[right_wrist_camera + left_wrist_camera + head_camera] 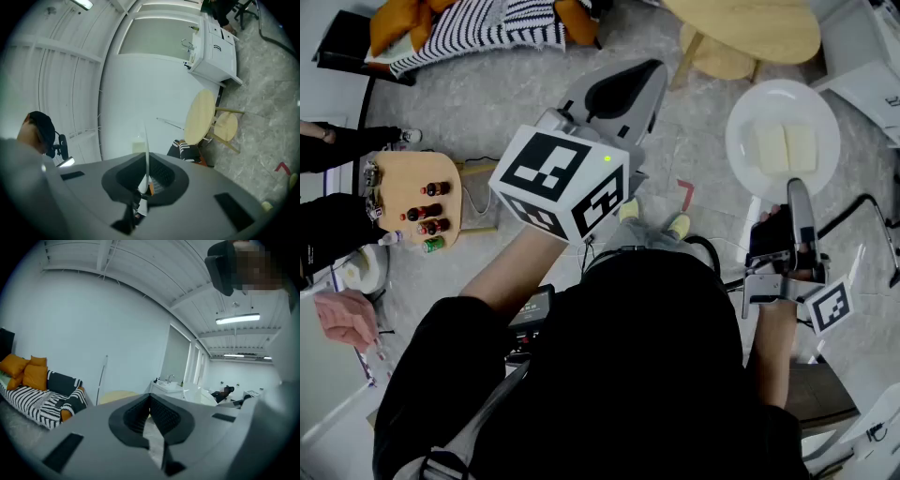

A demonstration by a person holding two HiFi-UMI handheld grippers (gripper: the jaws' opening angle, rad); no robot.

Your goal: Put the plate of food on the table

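Plate of food, a white round ceramic plate (783, 98) carrying two pale rectangular slices (786, 148), hangs in the air above the grey stone floor (487, 103), just short of the round light-wood table (750, 28) and not yet over its top; the right gripper (800, 202) is clenched on the rim on the side away from that table, and the right gripper view shows the thin white edge (146, 150) pinched between the dark pads, with the same table (200, 117) ahead.

The left gripper (619, 89) is held high, to the left of the table and well apart from the plate; its own view shows the jaws (150, 411) pressed together with nothing between them.

The step in hand looks like the carry to the table; a grip on one edge alone leaves the far side of the plate free to sag, so the person would do well to keep the plate level, bring it over the tabletop well inside the edge, lower it until the base lies flat, and only then loosen the jaws; a tilt toward the table could let the slices slide off.
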